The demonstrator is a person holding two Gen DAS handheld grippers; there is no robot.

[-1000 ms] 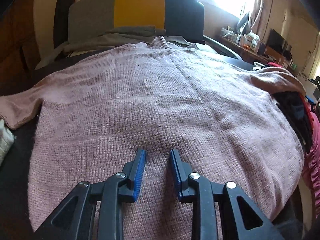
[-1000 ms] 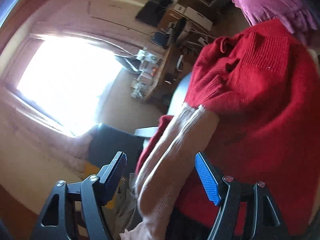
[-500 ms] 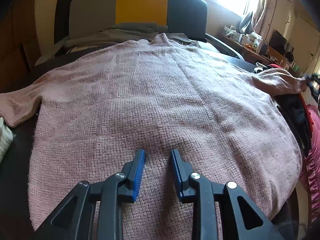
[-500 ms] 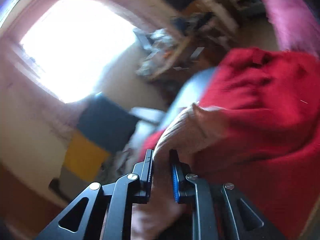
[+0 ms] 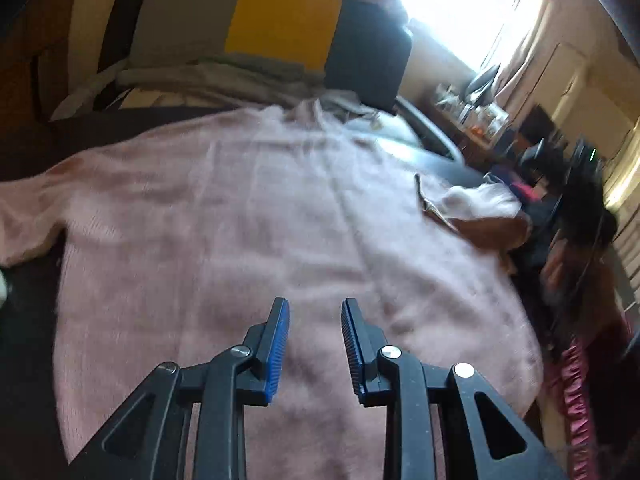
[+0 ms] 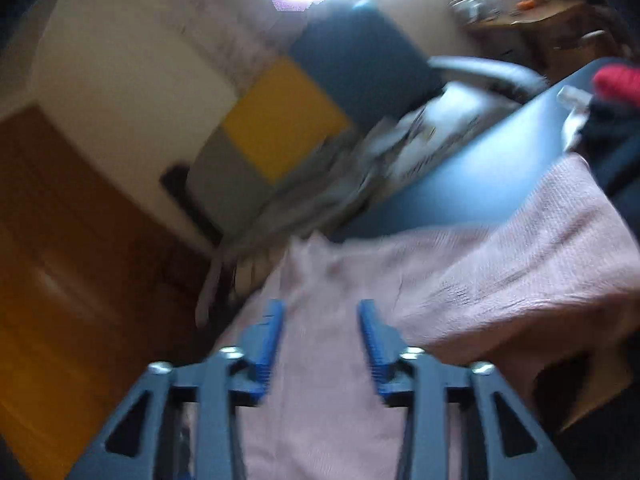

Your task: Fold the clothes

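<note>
A pink knitted sweater point(image 5: 260, 220) lies spread flat on a dark table point(image 5: 24, 340), its neck towards the far chair. Its left sleeve point(image 5: 24, 220) sticks out sideways. The right sleeve point(image 5: 480, 204) is bunched and turned in over the sweater's right edge, blurred. My left gripper point(image 5: 315, 304) hovers over the lower middle of the sweater, open by a narrow gap with nothing in it. In the right wrist view my right gripper point(image 6: 321, 306) stands open above the pink sweater point(image 6: 340, 380), with the folded sleeve point(image 6: 540, 264) lying just to its right.
A chair point(image 5: 280, 36) with a grey, yellow and dark blue back stands behind the table, with grey garments point(image 5: 220, 76) draped on its seat. Dark and pink clothes point(image 5: 580, 360) are piled at the table's right edge, and a red garment point(image 6: 616, 80) lies at its far right. A cluttered desk point(image 5: 472, 116) stands by the window.
The right gripper shut on the pink sleeve by the red garment, swung it in over the sweater, and now stands open off it. The left gripper stayed over the hem.
</note>
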